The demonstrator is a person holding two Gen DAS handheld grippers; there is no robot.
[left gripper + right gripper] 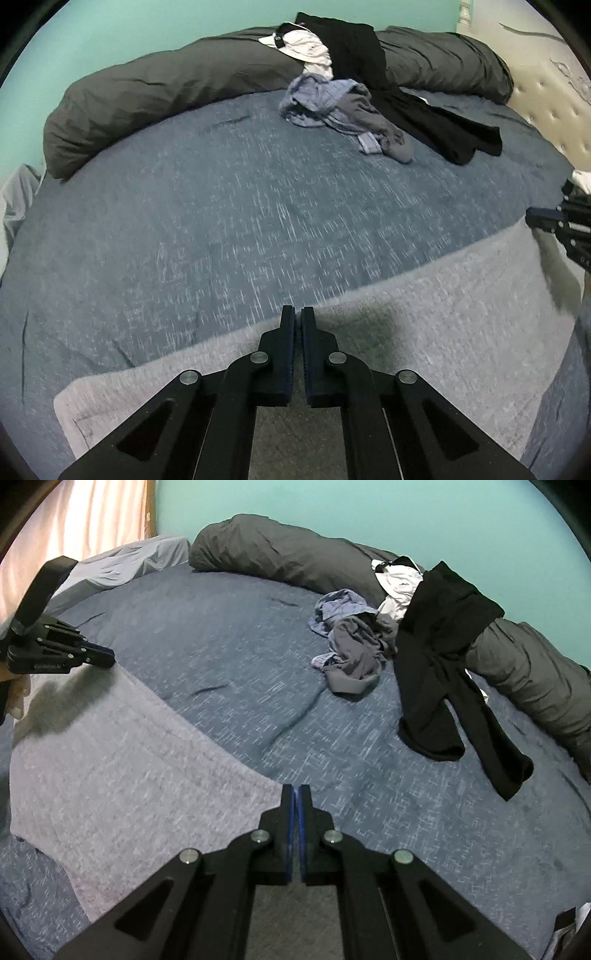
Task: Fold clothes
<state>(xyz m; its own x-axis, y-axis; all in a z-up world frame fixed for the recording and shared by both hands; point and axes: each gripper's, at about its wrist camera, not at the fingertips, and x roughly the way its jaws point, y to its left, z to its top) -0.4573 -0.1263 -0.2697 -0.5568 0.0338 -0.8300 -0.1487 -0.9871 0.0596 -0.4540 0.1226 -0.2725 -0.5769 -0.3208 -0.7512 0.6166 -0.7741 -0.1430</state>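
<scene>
A light grey knit garment [424, 325] lies spread on the blue bedspread [184, 221]; it also shows in the right wrist view [122, 760]. My left gripper [298, 314] is shut on the garment's far edge near one corner. My right gripper [296, 792] is shut on the same edge at the other corner. Each gripper shows in the other's view: the right one [533, 218] at the far right, the left one [107, 659] at the left. The cloth is stretched between them.
A heap of blue and grey clothes [340, 110] and black trousers [424, 122] lie further back, with a white garment [306, 48] on the rolled dark grey duvet [166, 85]. A tufted headboard [554, 107] is to the right, a teal wall behind.
</scene>
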